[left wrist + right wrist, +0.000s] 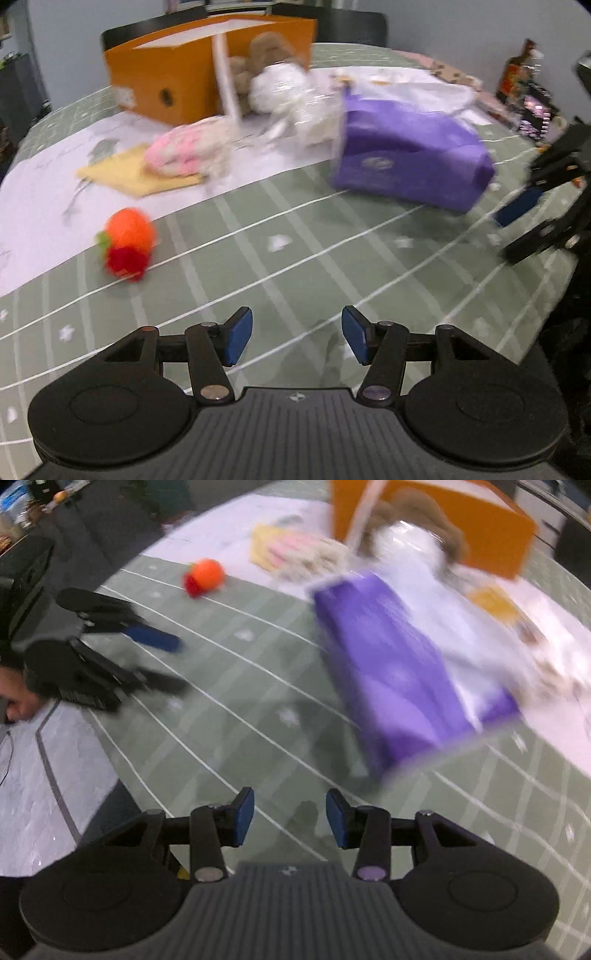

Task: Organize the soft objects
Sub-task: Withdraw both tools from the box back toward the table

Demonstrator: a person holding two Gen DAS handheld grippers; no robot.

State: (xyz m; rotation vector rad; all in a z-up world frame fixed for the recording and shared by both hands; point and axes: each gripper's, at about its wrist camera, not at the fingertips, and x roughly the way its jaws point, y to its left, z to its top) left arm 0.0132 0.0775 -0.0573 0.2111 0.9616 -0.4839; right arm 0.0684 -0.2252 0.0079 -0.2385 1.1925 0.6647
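Left gripper agape, empty | right gripper same | green gridded tablecloth | black chairs behind orange box | pale-blue wall

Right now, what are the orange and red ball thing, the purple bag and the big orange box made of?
The orange and red toy looks like fuzzy yarn or plush: its edges are fluffy. The purple bag looks like smooth, slightly glossy paper or thin plastic, since it creases and holds its folds; the blur leaves that open. The orange box looks like matte cardboard, with flat stiff walls and a white inside.
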